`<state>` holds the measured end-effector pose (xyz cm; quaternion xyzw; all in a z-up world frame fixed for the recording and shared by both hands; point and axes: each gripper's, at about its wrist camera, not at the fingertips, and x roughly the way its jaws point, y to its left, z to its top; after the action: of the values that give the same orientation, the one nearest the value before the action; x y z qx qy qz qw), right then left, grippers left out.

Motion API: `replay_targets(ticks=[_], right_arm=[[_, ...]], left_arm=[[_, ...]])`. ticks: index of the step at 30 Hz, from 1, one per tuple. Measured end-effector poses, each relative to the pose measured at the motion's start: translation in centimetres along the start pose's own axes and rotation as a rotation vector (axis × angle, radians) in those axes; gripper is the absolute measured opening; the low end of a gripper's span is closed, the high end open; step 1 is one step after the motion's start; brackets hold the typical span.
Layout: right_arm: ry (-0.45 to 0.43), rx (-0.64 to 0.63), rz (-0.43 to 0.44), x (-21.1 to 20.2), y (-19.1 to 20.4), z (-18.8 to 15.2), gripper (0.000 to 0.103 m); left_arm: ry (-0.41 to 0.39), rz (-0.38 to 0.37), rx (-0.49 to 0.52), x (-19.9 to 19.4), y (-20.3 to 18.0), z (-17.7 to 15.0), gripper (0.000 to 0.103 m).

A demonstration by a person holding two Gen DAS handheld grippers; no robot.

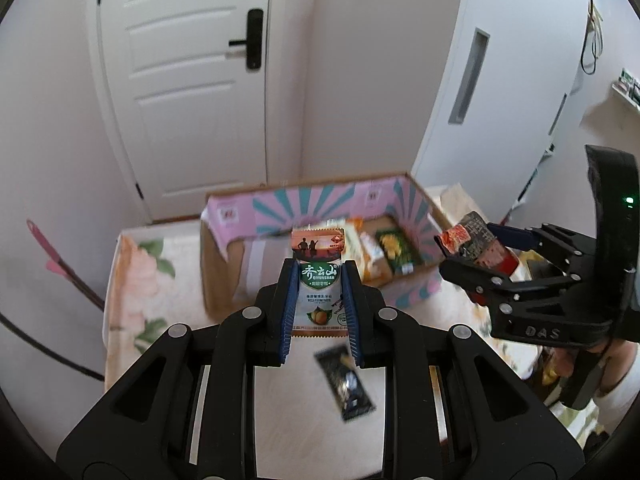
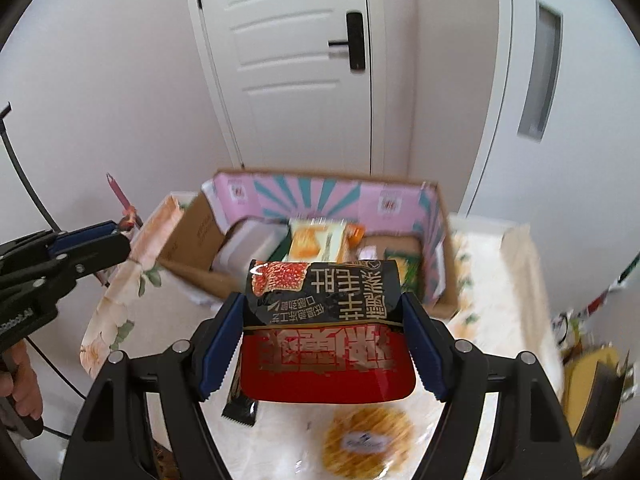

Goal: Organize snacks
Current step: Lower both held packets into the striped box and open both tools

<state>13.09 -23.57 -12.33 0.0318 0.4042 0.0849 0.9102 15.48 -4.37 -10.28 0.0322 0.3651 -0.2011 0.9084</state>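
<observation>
My left gripper [image 1: 319,276] is shut on a small white, green and orange snack packet [image 1: 319,280], held upright above the table. Seen from the left, my right gripper [image 1: 466,248] carries a black and red pack. In its own view that gripper [image 2: 323,308] is shut on the wide black and red snack bag [image 2: 326,320]. Beyond both stands an open cardboard box [image 1: 280,210] with pink and teal inner walls [image 2: 312,194] and several snack packs inside. A dark wrapper [image 1: 346,384] and a round yellow pastry in clear wrap [image 2: 366,442] lie on the table below.
The table wears a floral cloth [image 1: 136,276], and its left edge drops off to the floor. A white door [image 1: 188,80] and a white cabinet [image 1: 500,80] stand behind the box. A black cable [image 1: 44,352] runs along the left. Clutter sits at the table's right end [image 2: 596,392].
</observation>
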Motion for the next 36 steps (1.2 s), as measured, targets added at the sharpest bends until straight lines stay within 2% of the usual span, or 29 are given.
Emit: replay_targets(ticks=[7,15,21,22,23,24,25,27,36], right_arm=[[-0.017,-0.026,-0.008,0.8,-1.8,3.0,0.072],[0.006,0.048,-0.015,3.9,-3.4,5.5,0.072],[0.031,0.098,-0.025,6.4,-4.2,6.6,0.072],[0.036,0.111,-0.027,6.8,-4.4,6.7,0.072],[0.04,0.12,-0.029,7.0,-4.5,6.7,0.072],[0.048,0.13,-0.032,7.5,-4.7,6.8,0.072],[0.055,0.137,-0.035,7.8,-4.8,6.8,0.072],[0.066,0.152,-0.037,8.4,-5.1,6.7,0.072],[0.128,0.245,-0.003,10.8,-6.5,6.4,0.073]], left_arm=[[0.018,-0.01,-0.033,3.9,0.0,3.5,0.02],[0.136,-0.009,-0.03,10.6,2.2,5.4,0.02],[0.23,-0.048,-0.025,15.2,3.0,5.2,0.021],[0.251,-0.051,-0.018,15.9,3.0,5.1,0.028],[0.265,-0.047,-0.011,16.4,3.0,5.0,0.054],[0.273,-0.04,-0.002,16.8,3.0,4.8,0.073],[0.26,-0.026,0.005,16.8,3.0,4.6,0.1],[0.232,-0.027,0.011,16.4,3.2,4.4,0.103],[0.241,-0.004,0.021,15.9,3.8,4.2,0.103]])
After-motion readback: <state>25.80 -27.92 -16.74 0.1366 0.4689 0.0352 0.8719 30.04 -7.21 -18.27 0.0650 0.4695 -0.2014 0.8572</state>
